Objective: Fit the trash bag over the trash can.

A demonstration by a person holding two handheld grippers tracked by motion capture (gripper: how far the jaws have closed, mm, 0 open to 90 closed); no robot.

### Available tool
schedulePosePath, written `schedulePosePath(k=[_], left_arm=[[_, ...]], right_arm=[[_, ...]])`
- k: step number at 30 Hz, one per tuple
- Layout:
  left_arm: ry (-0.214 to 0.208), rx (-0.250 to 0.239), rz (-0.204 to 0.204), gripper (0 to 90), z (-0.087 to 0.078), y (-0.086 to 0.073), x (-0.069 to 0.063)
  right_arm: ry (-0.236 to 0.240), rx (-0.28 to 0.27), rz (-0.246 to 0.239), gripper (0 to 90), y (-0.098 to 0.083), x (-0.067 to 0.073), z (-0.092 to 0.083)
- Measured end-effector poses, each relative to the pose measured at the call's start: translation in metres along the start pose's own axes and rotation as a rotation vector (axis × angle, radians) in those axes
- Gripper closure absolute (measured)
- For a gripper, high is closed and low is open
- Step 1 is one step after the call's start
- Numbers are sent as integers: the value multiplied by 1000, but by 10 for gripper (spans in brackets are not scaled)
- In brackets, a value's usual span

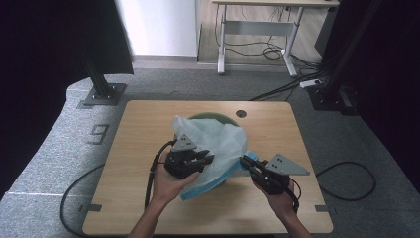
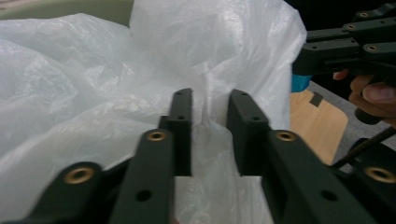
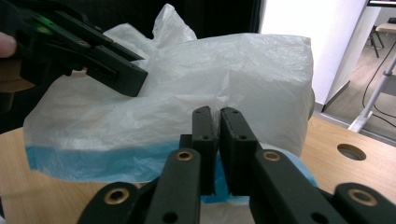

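Black jaws of the left gripper (image 2: 209,105) stand narrowly apart with a fold of the white plastic bag (image 1: 218,141) between them; right gripper (image 3: 218,116) pinches the bag's blue-edged hem at centre frame, mid-table.

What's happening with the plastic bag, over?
Left gripper part open around a fold of the white plastic bag. Right gripper shut on its blue edge. Green bin underneath. Nothing blocking.

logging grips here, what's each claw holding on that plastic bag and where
The right claw is shut on the white plastic bag at its blue lower edge. The left claw has a fold of the bag's upper film between its jaws, not yet pinched.
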State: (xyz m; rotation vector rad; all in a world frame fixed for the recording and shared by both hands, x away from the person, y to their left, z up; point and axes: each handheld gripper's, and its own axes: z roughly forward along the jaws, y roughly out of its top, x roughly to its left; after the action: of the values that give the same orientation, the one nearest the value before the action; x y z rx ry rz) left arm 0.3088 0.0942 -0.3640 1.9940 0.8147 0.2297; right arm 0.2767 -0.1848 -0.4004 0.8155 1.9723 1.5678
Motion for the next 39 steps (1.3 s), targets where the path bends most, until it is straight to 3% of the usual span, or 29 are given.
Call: schedulePosePath(k=[4, 9, 16, 20, 28, 32, 35, 39], left_arm=[[-29, -10, -26, 837, 1, 3, 6], [-41, -28, -73, 870, 4, 8, 15], [-43, -41, -103, 881, 6, 10, 21], [-41, -46, -109, 881, 7, 10, 22], [-48, -61, -115, 884, 7, 12, 24], [-57, -69, -121, 888, 6, 11, 26], [-64, -73, -124, 890, 5, 11, 27], [-70, -87, -127, 893, 3, 12, 28]], right_arm=[[13, -3, 4, 728, -2, 0, -3], [4, -19, 11, 659, -6, 1, -14], [-5, -27, 20, 656, -16, 0, -35], [-3, -8, 20, 664, -23, 1, -39], [26, 24, 21, 651, -31, 2, -18], [40, 10, 51, 653, -30, -1, -6], [59, -6, 71, 706, -27, -3, -1], [58, -10, 58, 838, -25, -3, 3]])
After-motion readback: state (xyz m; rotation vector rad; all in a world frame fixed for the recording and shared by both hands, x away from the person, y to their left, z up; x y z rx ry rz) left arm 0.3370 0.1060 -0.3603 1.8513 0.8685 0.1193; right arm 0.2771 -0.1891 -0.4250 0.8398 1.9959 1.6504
